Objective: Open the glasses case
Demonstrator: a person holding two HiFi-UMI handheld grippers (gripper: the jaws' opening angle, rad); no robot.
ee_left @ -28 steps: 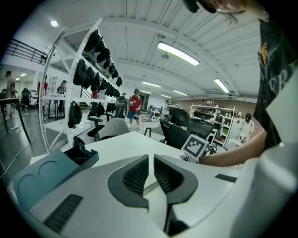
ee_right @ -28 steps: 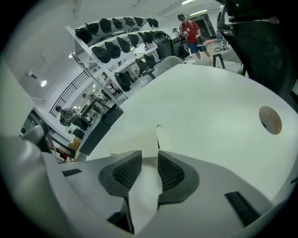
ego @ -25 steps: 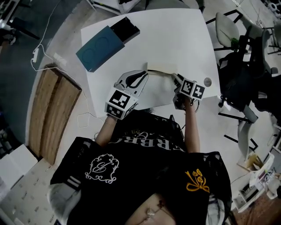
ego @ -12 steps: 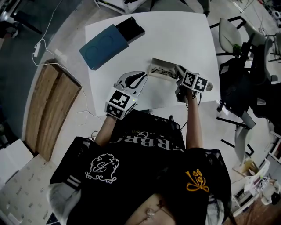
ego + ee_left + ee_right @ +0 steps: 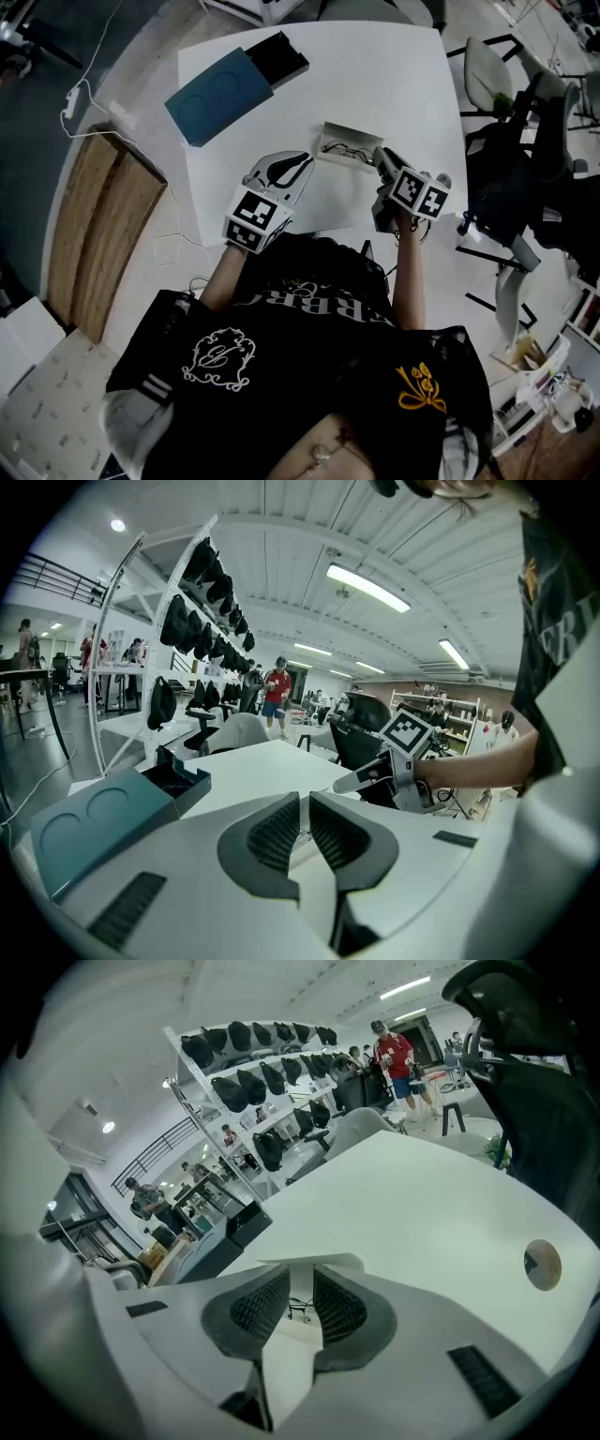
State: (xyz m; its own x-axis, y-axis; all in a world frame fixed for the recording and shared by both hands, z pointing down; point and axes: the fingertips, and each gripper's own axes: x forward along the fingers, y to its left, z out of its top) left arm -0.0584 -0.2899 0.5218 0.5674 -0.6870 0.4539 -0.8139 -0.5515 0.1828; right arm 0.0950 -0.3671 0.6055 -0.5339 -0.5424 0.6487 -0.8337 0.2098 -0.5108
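At frame centre the glasses case [image 5: 349,152] has opened, task seemingly done: right gripper [image 5: 300,1281] jaws, just closing, pinch its lid [image 5: 323,1262]; left gripper [image 5: 305,805] jaws clamp it.

Shows glasses case [image 5: 356,134] open on white table [image 5: 375,75], spectacles [image 5: 345,148] inside. Has left gripper [image 5: 307,161] at case's left end, right gripper [image 5: 379,155] at its right end. Sets teal box [image 5: 217,97] well apart, toward far-left corner.

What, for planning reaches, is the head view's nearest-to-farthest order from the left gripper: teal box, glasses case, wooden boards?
1. glasses case, just right of the left gripper.
2. teal box, far-left on table.
3. wooden boards, left of table.
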